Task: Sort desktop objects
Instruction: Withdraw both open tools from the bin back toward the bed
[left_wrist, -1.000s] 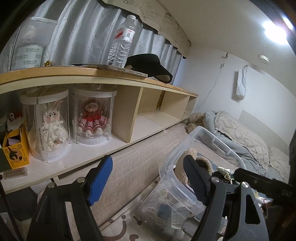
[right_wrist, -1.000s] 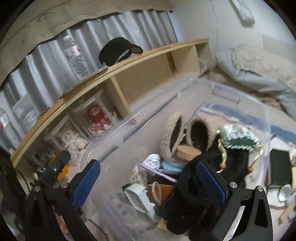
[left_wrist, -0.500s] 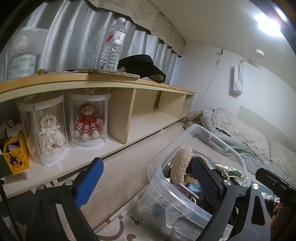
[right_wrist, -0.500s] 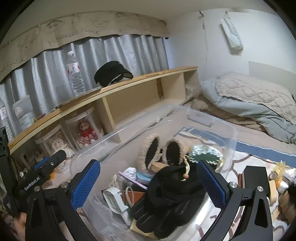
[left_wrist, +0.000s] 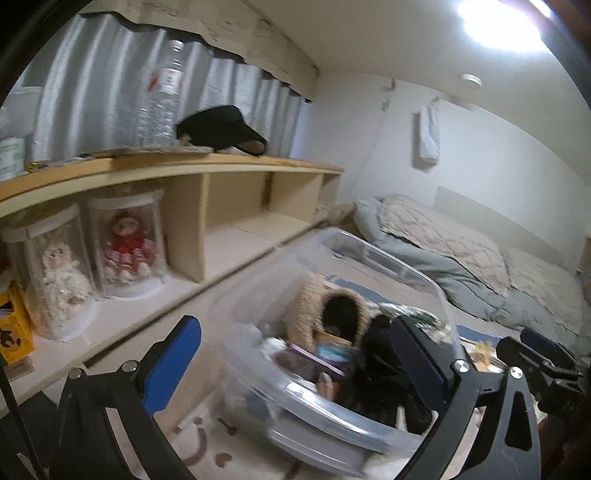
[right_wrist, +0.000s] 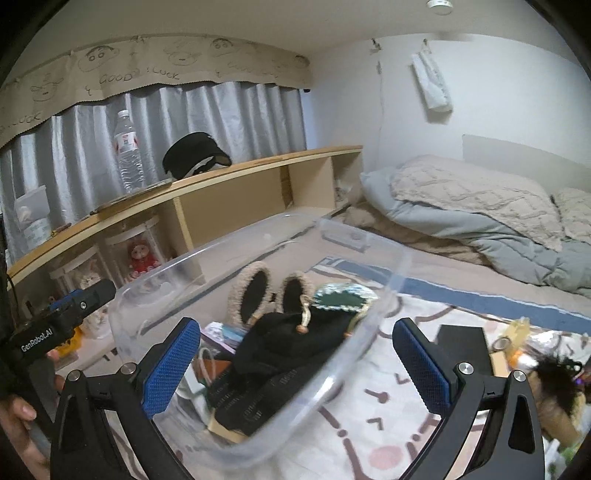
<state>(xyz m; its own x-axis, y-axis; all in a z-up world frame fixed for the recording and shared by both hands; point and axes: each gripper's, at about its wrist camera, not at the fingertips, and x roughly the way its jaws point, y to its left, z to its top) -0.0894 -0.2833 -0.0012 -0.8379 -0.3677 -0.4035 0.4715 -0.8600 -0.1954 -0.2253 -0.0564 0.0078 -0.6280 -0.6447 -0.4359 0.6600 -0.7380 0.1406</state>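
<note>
Clear plastic bin (right_wrist: 384, 291) of sorted items on the patterned mat, both grippers spread wide over it.

Left gripper (left_wrist: 295, 350) stands with jaws fully apart, empty, the bin's near rim between its fingers. Right gripper (right_wrist: 295, 354) is also wide and grips nothing. Fuzzy slippers (right_wrist: 255, 291) and black gloves (right_wrist: 273, 354) lie inside the bin; the wooden shelf (right_wrist: 229, 177) runs at ten o'clock.

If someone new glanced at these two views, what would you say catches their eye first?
Probably the clear plastic bin in the middle, crammed with fuzzy slippers and a black garment. Next, the two dolls in clear cases under the wooden shelf, with a water bottle and black cap on top.
</note>
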